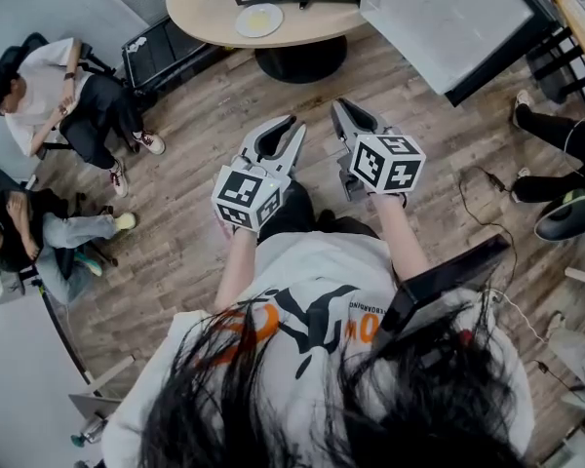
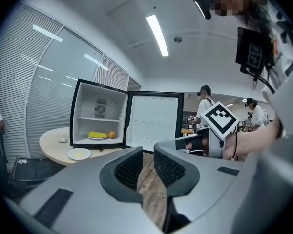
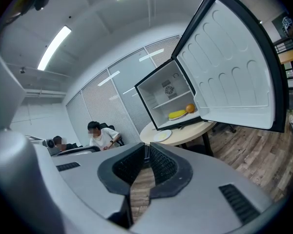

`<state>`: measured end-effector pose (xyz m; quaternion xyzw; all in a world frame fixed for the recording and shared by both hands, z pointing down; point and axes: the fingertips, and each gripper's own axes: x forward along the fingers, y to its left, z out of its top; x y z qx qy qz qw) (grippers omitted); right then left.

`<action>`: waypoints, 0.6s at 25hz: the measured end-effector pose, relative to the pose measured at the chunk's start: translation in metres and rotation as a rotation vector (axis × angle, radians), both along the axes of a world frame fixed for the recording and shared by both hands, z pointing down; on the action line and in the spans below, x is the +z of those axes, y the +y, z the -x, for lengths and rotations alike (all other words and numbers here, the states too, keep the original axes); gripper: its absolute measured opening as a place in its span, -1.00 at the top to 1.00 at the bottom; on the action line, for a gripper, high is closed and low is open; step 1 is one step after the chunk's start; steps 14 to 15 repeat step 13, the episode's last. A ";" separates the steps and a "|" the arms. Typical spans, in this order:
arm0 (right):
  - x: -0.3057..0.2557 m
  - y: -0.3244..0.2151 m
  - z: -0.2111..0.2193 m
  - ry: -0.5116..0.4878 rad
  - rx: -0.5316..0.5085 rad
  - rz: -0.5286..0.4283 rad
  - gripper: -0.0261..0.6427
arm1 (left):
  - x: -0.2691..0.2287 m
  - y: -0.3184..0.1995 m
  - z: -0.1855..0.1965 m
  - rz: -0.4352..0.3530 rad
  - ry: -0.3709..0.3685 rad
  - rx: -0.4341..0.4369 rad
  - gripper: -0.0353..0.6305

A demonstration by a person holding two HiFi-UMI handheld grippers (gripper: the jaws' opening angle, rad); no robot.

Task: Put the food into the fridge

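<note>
Two seated persons (image 1: 49, 91) are shown at left, then a round table (image 1: 200, 8) bearing a plate (image 1: 259, 19) and the open fridge (image 2: 100, 123), in which banana (image 2: 97, 135) and orange (image 2: 112, 134) are lodged on the lower shelf, while well short of it the left gripper (image 1: 297, 123), jaws slightly parted and empty, is held beside the right gripper (image 1: 336, 105), closed on nothing, and the fridge door (image 1: 448, 18) is swung out at right.

Open fridge (image 2: 85, 104), yellow banana (image 2: 97, 135) and orange (image 2: 112, 134) inside, low down

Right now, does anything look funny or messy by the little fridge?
Nothing is spilled or broken. The fridge has its door hanging wide open, with the banana and orange already on its lower shelf. A plate with a yellowish patch sits outside on the table, in front of the fridge.
</note>
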<state>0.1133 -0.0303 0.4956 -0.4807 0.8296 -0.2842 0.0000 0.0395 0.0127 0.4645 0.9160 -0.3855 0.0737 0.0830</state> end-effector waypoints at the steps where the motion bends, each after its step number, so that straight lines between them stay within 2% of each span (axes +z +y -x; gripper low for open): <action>1: 0.000 0.000 0.000 0.001 -0.002 -0.001 0.79 | 0.000 0.000 0.000 -0.003 0.000 -0.003 0.67; 15: 0.002 0.006 -0.001 0.012 -0.012 0.007 0.80 | -0.007 0.003 0.003 -0.016 0.003 -0.020 0.67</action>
